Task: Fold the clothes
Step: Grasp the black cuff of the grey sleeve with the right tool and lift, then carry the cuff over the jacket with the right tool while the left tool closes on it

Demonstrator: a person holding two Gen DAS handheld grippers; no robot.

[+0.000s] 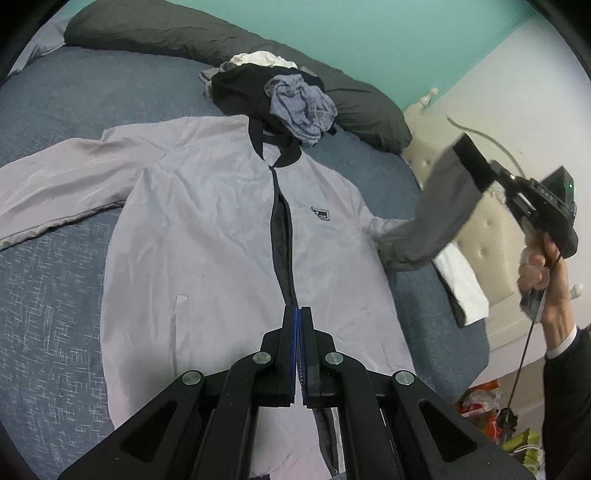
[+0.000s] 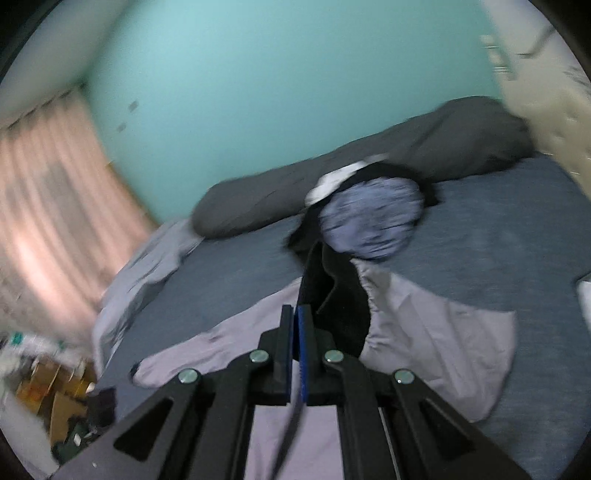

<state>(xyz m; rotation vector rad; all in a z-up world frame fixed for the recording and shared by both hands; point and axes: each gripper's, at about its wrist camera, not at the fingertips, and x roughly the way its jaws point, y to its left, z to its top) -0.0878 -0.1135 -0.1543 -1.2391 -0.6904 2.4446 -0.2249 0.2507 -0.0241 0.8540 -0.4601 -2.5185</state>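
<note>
Jacket (image 1: pixel 221 229): pale lilac-grey, spread front-up on bed (image 1: pixel 55 258), collar toward pillow (image 1: pixel 184 33), hem toward left-wrist camera. Zip partly undone, dark lining visible along opening. Small dark badge (image 1: pixel 320 213) on chest just beside zip. One sleeve (image 1: pixel 55 184) flat on bed, stretched away from jacket body. Other sleeve (image 1: pixel 436 221) lifted clear of bed, dark cuff (image 1: pixel 471 162) uppermost.

Left gripper (image 1: pixel 299 314): above jacket hem, in line with zip. Blue pads pressed together, no gap between them, nothing between pads.

Right gripper (image 1: pixel 476 166): raised beside jacket, past bed edge, held by hand (image 1: pixel 539 273). Closed on cuff of lifted sleeve. In right-wrist view, right gripper (image 2: pixel 297 317) clamped with only a sliver between fingers, dark cuff fabric (image 2: pixel 332 295) standing up from between them, lilac sleeve hanging below. Right-wrist view blurred.

Clothes heap (image 1: pixel 273 96): black, blue and white items, at jacket collar, resting against pillow.

White cloth (image 1: pixel 463 284): at bed edge, just below lifted sleeve.

Headboard (image 1: pixel 480 229): cream, tufted, behind lifted sleeve.

Wall (image 2: pixel 258 92) beyond pillow: teal. Curtain (image 2: pixel 48 206): pink, far side of bed from headboard
</note>
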